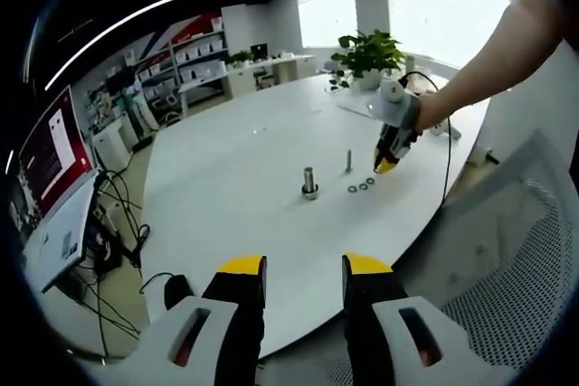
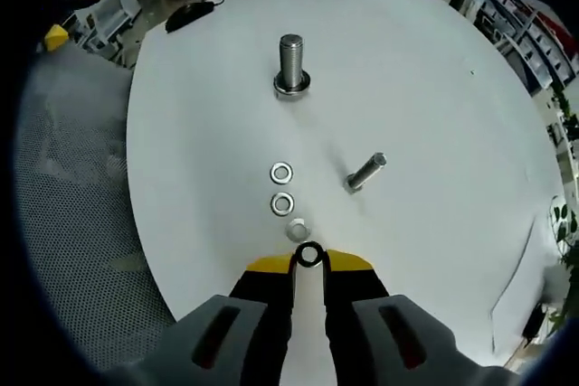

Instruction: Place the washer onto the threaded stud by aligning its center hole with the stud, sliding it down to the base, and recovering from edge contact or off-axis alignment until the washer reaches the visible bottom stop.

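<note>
While the right gripper hangs low over the white table, its yellow-tipped jaws are nearly together and pinch a washer by the rim, hole facing the cam. So: clenched on the washer, which stands on edge at the jaw tips, just off or at the table surface; can't tell which.

Right gripper view, ahead of the tips: a pale round mark just beyond the held washer, maybe a 4th washer or a glint, too washed out to tell. Then 2 more washers lie flat in a row, near one and far one, close together but not touching. Right of them a thin bolt appears tilted in this view. Further on, in line w/ the row, the thick stud stands upright on its wide base, well apart from the held washer. Nothing on its shaft.

Left gripper view: the left gripper is back at the table edge, jaws apart w/ a clear gap, nothing between them, i.e. released. Across the table the right gripper comes down from a person's arm, tips by 3 small rings. The thin bolt looks upright here, the stud to its left. Plant at far edge, mesh chair at right.
</note>
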